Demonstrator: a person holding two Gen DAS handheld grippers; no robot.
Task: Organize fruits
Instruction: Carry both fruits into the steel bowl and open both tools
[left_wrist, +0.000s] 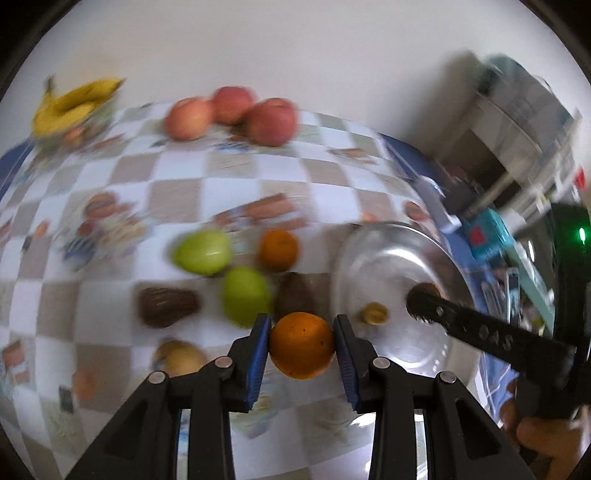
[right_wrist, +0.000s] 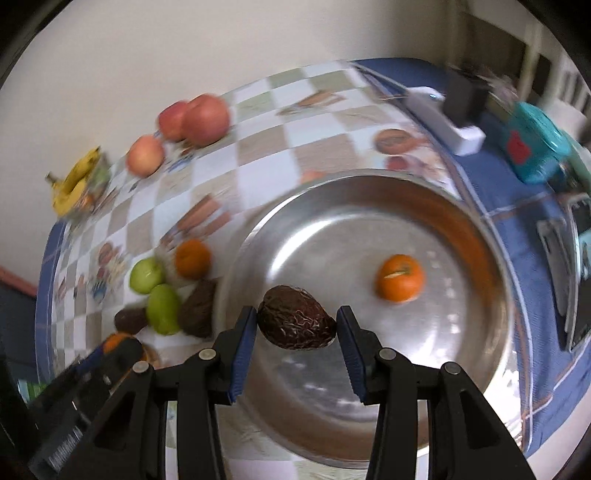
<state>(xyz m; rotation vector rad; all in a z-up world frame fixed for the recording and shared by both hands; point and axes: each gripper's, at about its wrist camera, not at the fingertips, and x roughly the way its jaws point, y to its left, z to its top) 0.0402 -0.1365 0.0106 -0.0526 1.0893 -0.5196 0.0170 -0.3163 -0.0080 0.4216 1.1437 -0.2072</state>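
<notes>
Left gripper (left_wrist: 302, 345): jaws closed partway onto an orange (left_wrist: 302, 345), blue pads pressing both its sides; the fruit hangs clear of the table.
Right gripper (right_wrist: 296, 325): jaws closed partway on a dark wrinkled avocado (right_wrist: 295, 323), held over the metal bowl (right_wrist: 461, 221); the far end of the fruit juts past the right pad.
Metal bowl: on the blue-edged part of the table; its near rim is cut off behind the right gripper's frame. A tangerine (right_wrist: 399, 277) lies inside, apart from the avocado.
Table (left_wrist: 229, 173): checked cloth, heavily smeared by motion blur, its printed pictures unreadable.
Loose fruit: two green apples (left_wrist: 203, 252), another orange (left_wrist: 277, 249) and two dark avocados (left_wrist: 168, 306) cluster just left of the bowl; three red apples (left_wrist: 229, 116) sit near the far edge; bananas (left_wrist: 74, 105) at the far left corner.
Hard to make out: a yellowish fruit (left_wrist: 181, 356) beside the left gripper is half hidden; a small brownish spot (left_wrist: 373, 313) inside the bowl in the left view cannot be identified.
Clutter (right_wrist: 532, 147): a teal item and a white block beyond the bowl, too blurred to name.
</notes>
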